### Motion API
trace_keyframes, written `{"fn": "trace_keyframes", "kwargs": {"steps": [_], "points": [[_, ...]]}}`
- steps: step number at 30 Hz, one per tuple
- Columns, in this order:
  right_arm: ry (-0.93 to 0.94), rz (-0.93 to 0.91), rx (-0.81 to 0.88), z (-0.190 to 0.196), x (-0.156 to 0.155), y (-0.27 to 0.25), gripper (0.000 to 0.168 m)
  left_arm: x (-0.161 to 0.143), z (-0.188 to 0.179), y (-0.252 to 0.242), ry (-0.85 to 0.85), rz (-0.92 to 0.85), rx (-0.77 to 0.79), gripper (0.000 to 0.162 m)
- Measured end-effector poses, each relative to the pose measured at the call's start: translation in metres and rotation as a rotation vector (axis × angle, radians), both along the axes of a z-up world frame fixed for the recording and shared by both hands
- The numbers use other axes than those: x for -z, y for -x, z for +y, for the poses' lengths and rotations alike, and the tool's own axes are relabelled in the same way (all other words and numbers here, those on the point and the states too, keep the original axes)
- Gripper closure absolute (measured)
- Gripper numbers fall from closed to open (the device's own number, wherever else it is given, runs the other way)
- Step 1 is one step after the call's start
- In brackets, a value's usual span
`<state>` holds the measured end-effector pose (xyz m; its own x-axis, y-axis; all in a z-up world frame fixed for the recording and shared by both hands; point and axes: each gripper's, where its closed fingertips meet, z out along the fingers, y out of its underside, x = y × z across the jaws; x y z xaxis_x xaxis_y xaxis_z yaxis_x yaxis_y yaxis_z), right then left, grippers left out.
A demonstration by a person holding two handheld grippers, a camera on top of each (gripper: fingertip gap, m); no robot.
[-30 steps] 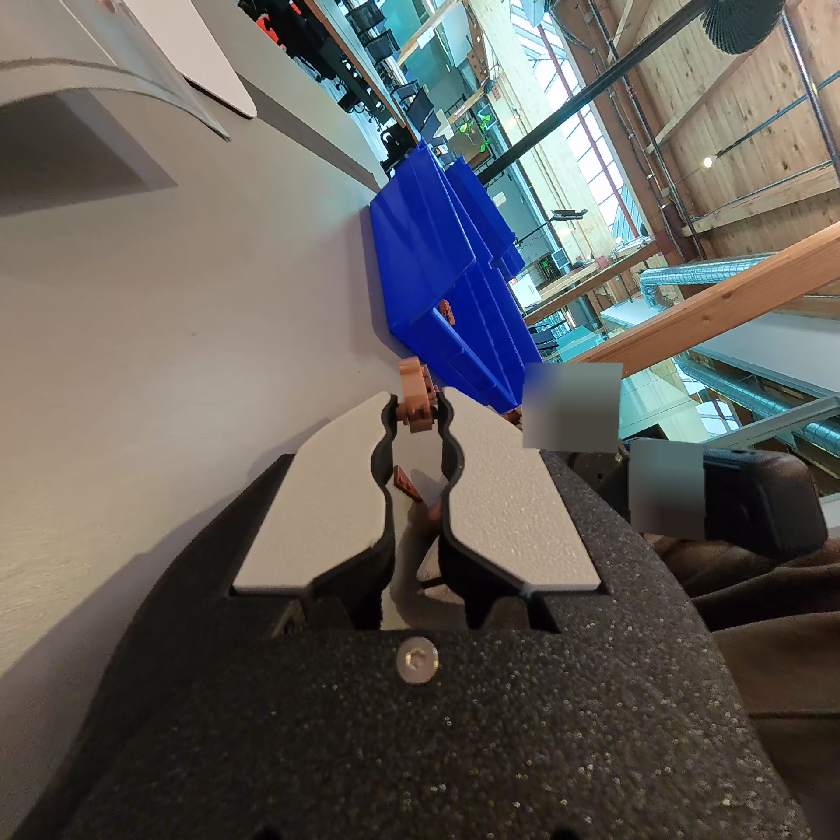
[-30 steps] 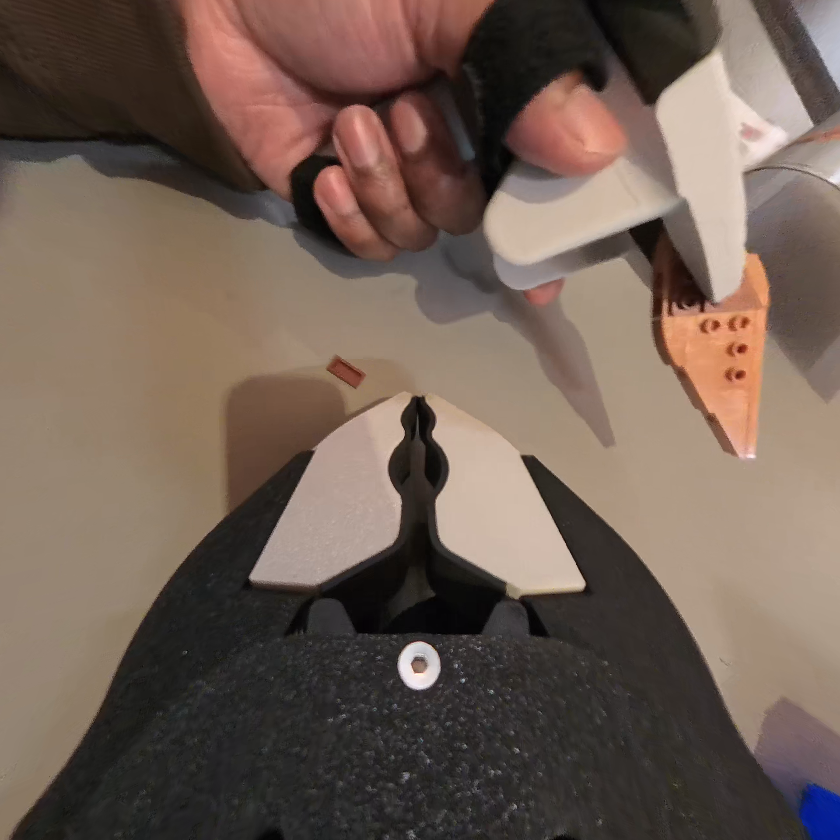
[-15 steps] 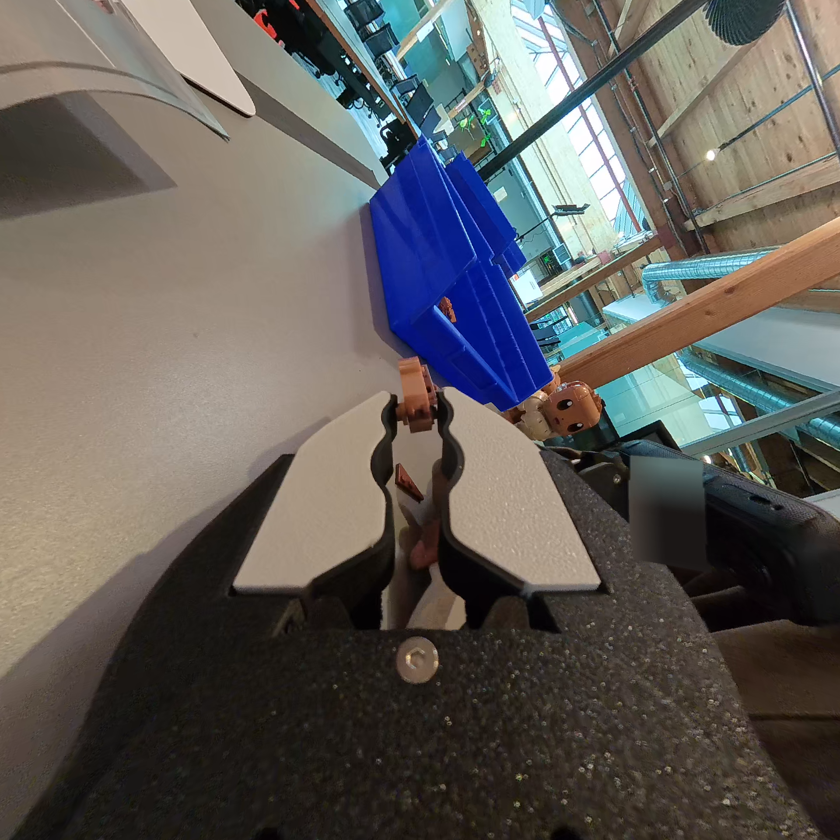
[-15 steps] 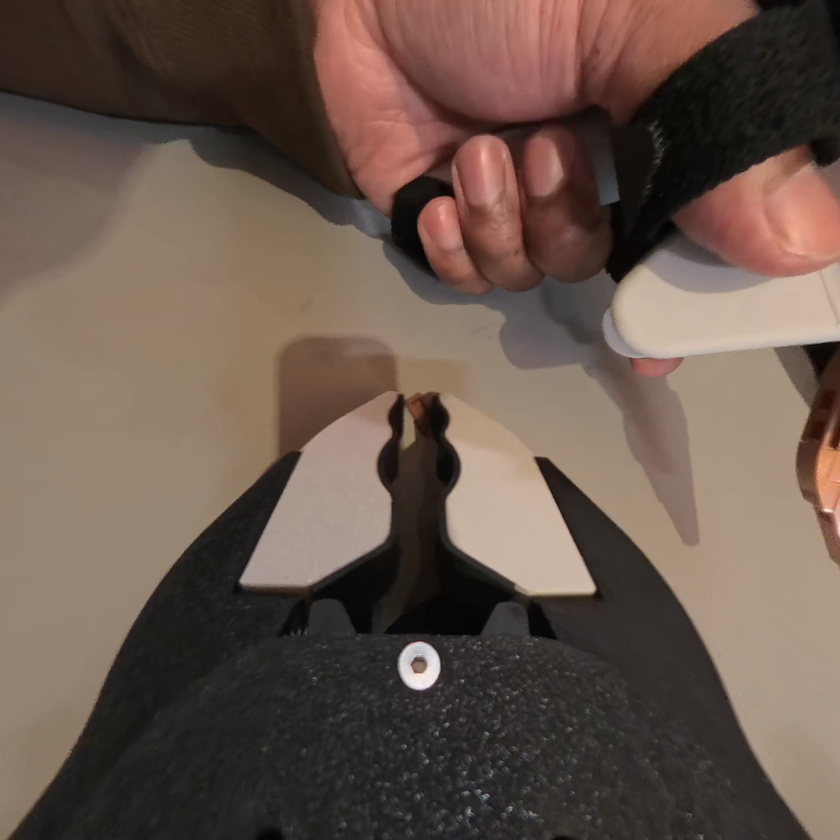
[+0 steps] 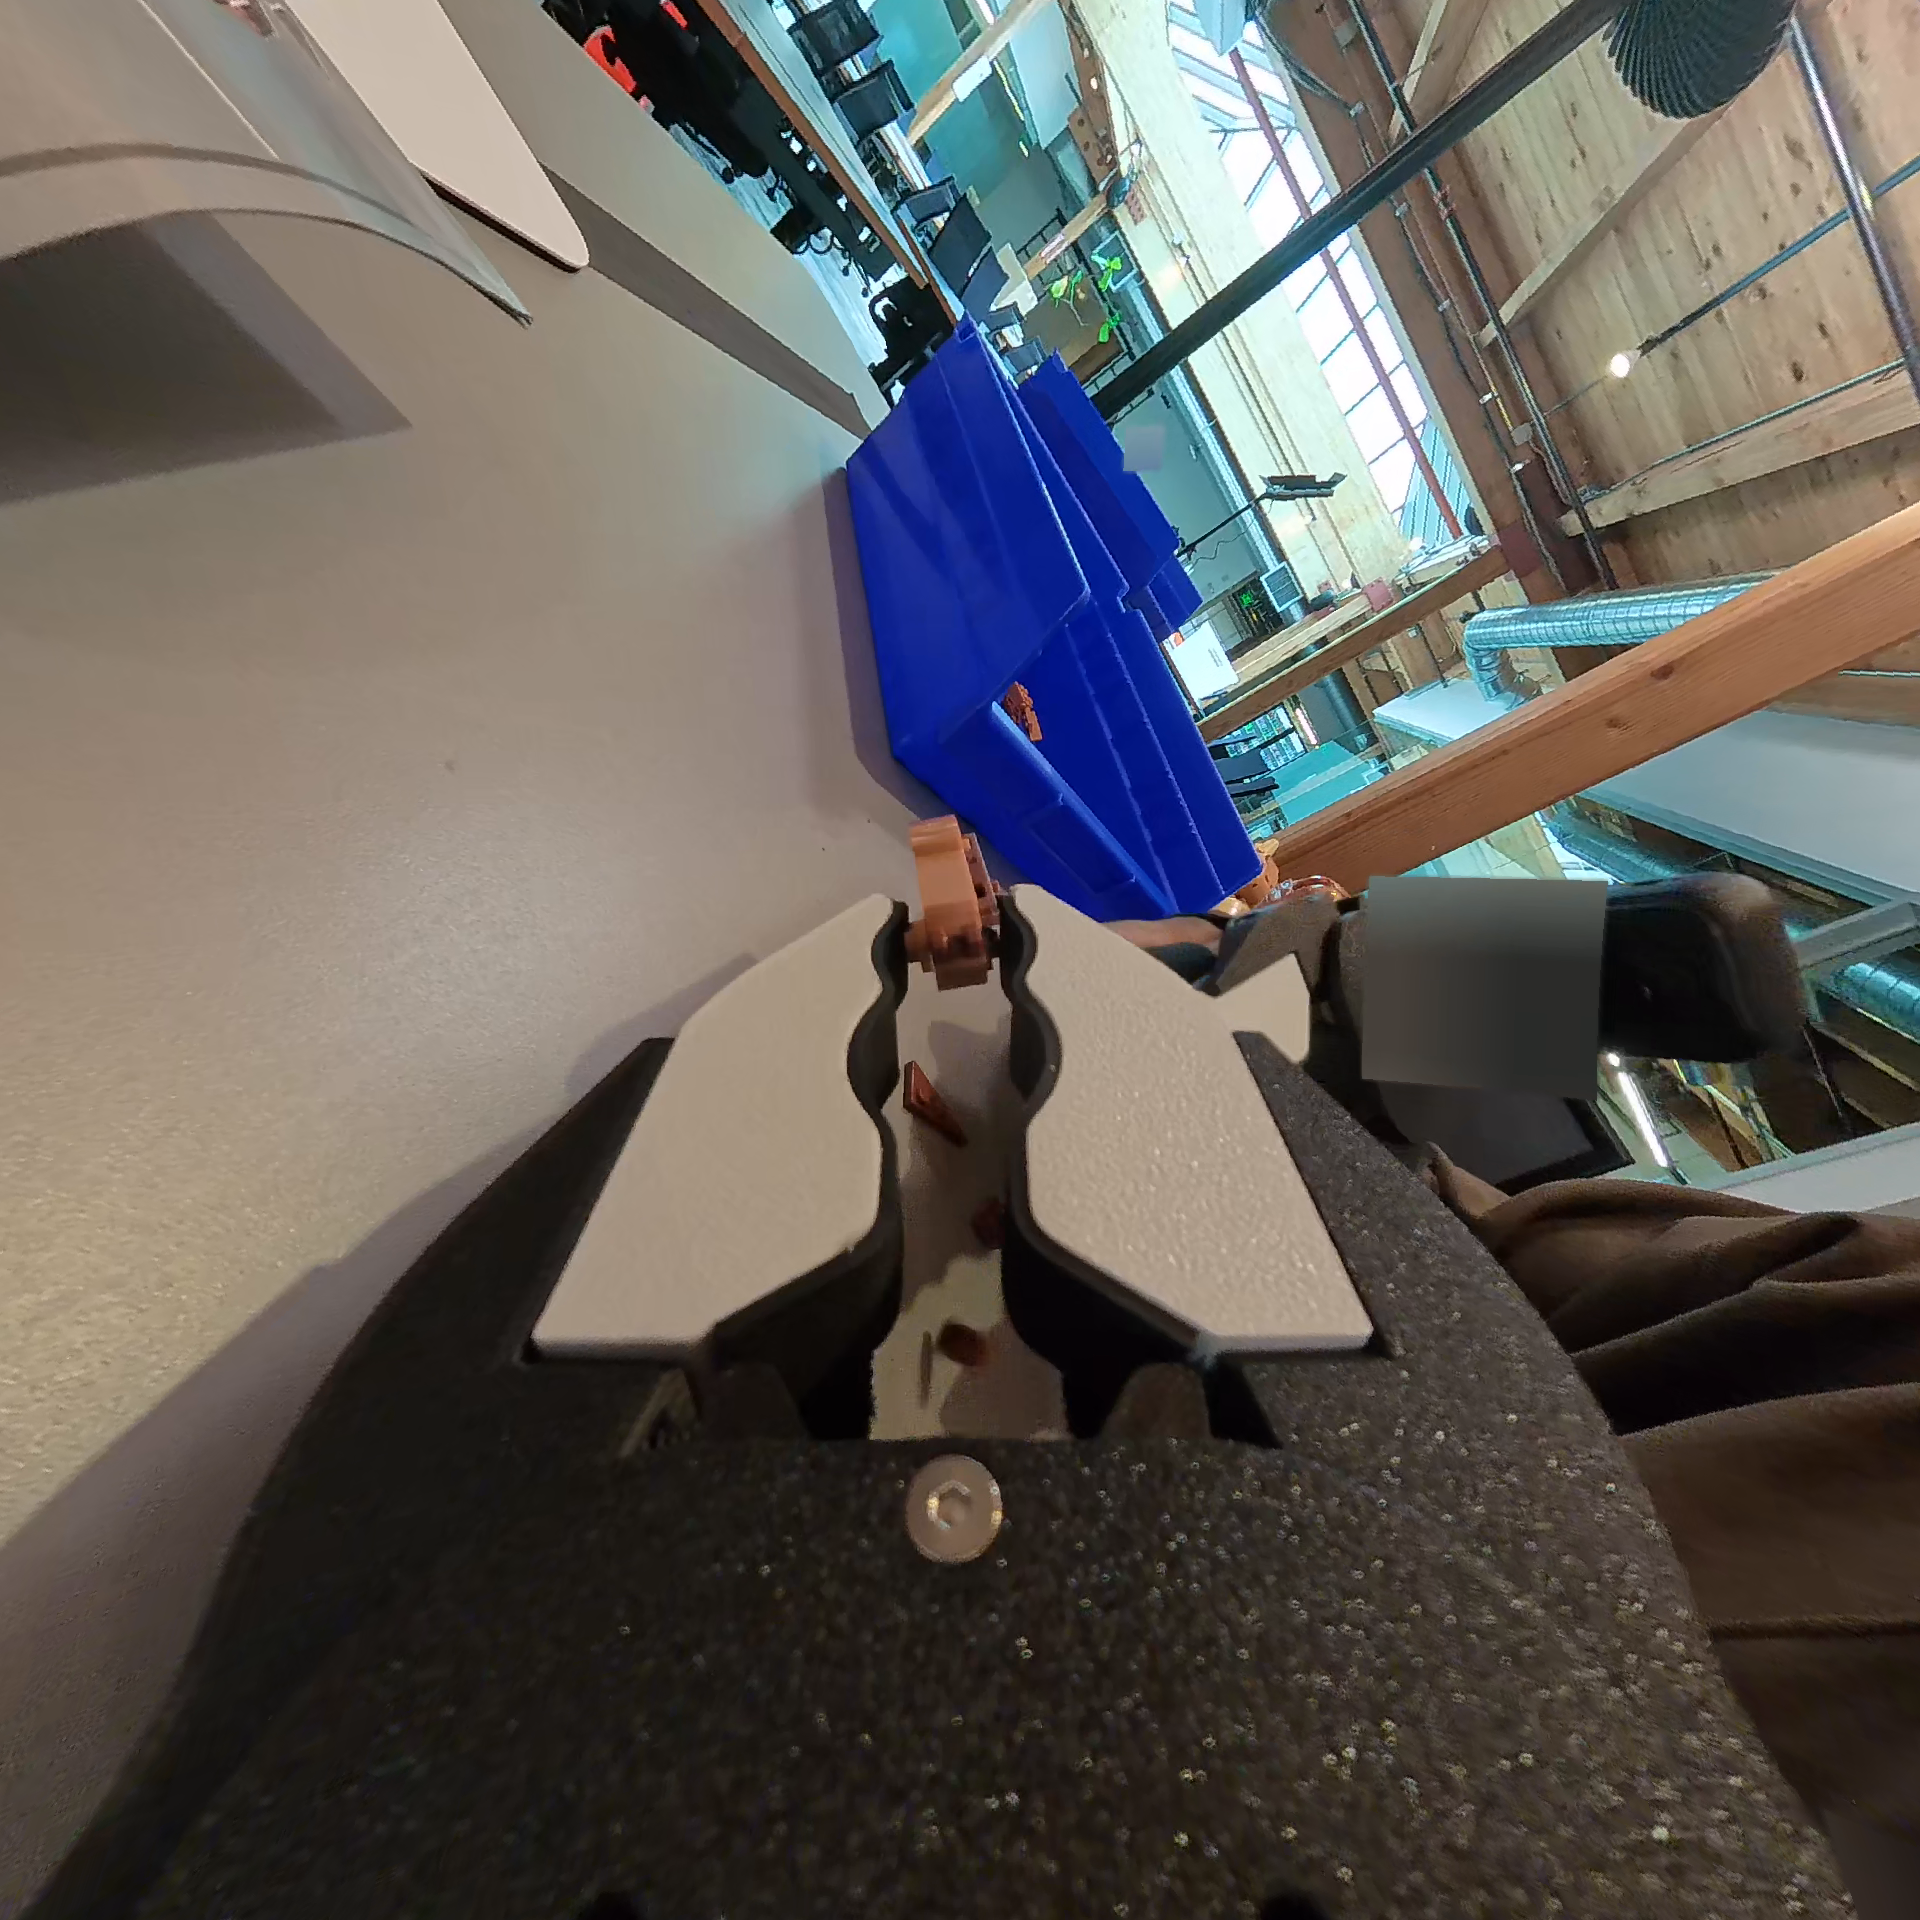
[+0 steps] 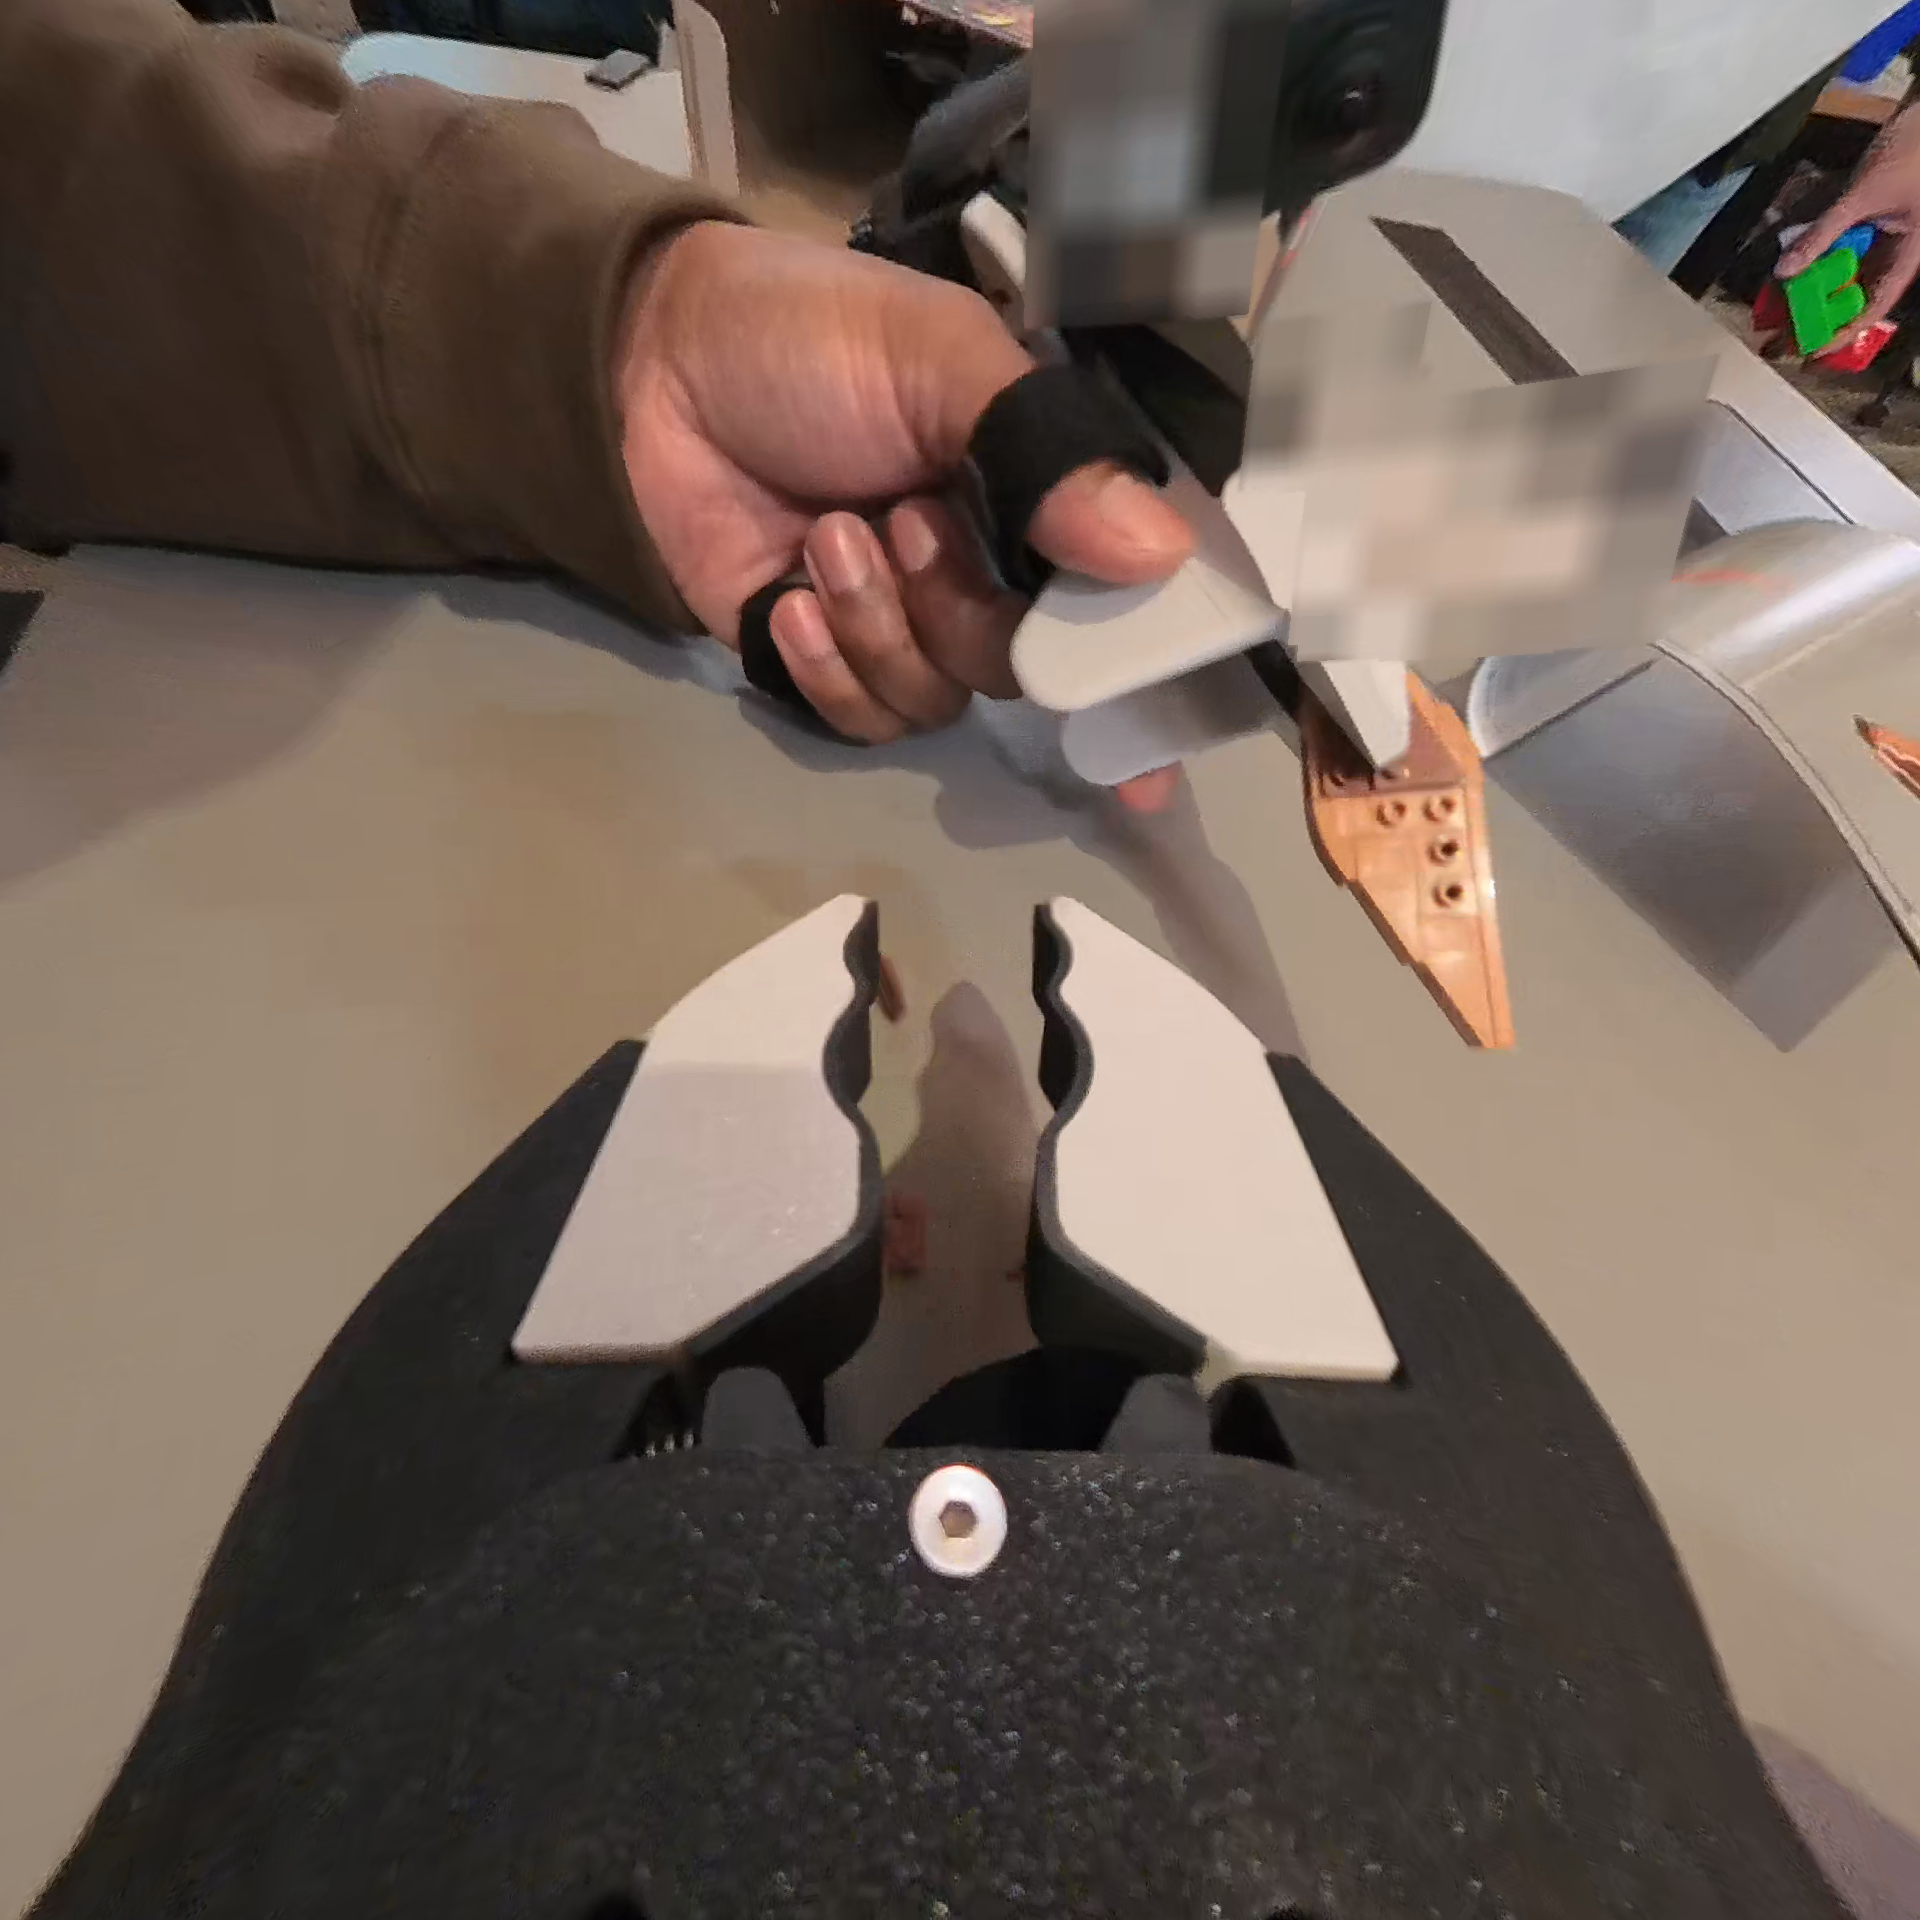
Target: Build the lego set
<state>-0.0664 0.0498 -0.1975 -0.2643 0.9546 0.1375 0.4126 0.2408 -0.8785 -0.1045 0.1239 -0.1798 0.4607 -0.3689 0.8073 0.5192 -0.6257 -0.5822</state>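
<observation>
My left gripper (image 5: 951, 920) is shut on a brown lego assembly (image 5: 948, 883) and holds it over the grey table. The right wrist view shows that assembly (image 6: 1403, 862) as a studded brown wedge plate pointing down, clamped by the left gripper's fingers (image 6: 1361, 707), which a hand (image 6: 831, 468) holds. My right gripper (image 6: 954, 925) is open, low over the table, left of the assembly. A small brown tile (image 6: 890, 985) sits against its left finger's inner face; I cannot tell if it rests on the table. Another small brown piece (image 6: 907, 1231) lies between the fingers.
Blue bins (image 5: 997, 623) with brown parts stand behind the left gripper. Loose brown pieces (image 5: 930, 1112) lie on the table under it. A grey curved stand (image 6: 1714, 831) is at the right. Another person's hand with coloured blocks (image 6: 1839, 291) is at the far right. The left gripper's tips are roughly 9 cm from the right gripper's.
My right gripper was shut beside the small brown tile, closed around it half a second ago, and has now opened wide and drawn back. My left gripper still holds the assembly.
</observation>
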Motion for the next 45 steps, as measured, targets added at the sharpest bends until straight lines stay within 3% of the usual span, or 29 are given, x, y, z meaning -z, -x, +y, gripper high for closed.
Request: {"fn": "trace_keyframes", "kwargs": {"steps": [10, 17, 20, 26, 30, 34, 37, 45], "points": [[-0.093, -0.22, -0.04, -0.001, 0.034, -0.015, 0.14, 0.0, 0.0, 0.0, -0.001, 0.003, -0.001, 0.145], [-0.073, -0.374, 0.132, -0.001, 0.051, -0.007, 0.145, 0.0, 0.0, 0.001, -0.003, 0.008, -0.006, 0.145], [-0.079, -0.393, 0.164, -0.001, 0.052, -0.007, 0.161, 0.0, 0.0, 0.0, -0.003, 0.006, -0.003, 0.145], [-0.093, -0.385, 0.139, 0.0, 0.052, -0.008, 0.162, -0.002, -0.002, -0.004, 0.006, -0.044, 0.009, 0.145], [-0.09, -0.292, 0.145, 0.014, 0.033, -0.009, 0.161, -0.006, -0.003, -0.006, 0.025, -0.129, 0.02, 0.145], [-0.112, -0.097, 0.164, 0.04, -0.023, -0.007, 0.161, -0.009, -0.005, -0.011, 0.042, -0.205, 0.047, 0.146], [-0.121, -0.04, 0.152, 0.051, -0.049, -0.006, 0.161, -0.01, -0.007, -0.016, 0.047, -0.222, 0.068, 0.146], [-0.236, -0.112, 0.176, 0.067, -0.042, 0.006, 0.161, -0.011, -0.01, -0.021, 0.054, -0.257, 0.094, 0.146]]}}
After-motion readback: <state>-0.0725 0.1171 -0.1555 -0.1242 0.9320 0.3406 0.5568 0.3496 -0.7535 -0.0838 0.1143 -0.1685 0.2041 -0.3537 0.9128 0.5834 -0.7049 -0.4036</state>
